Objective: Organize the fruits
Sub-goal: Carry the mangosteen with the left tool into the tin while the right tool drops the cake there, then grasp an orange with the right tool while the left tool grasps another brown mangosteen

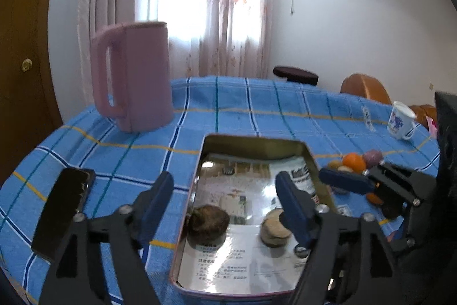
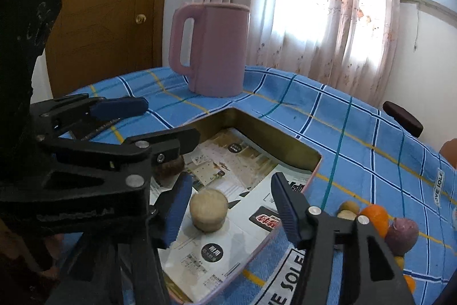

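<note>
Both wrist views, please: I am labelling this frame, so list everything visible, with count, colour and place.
Tin tray: one, gold-walled, paper-lined, table centre.
Brown fruit: one, in the tray.
Beige fruit: one, in the tray, between the right gripper's fingers, untouched.
Fruit pile: several, orange, purple and tan, on the cloth right of the tray.
Pink jug: one, behind the tray.
Mug: one, white with blue print, far right.
Tablecloth: one, blue check.
Curtain: pale, at the window.
Left gripper: open.
Right gripper: open.
</note>
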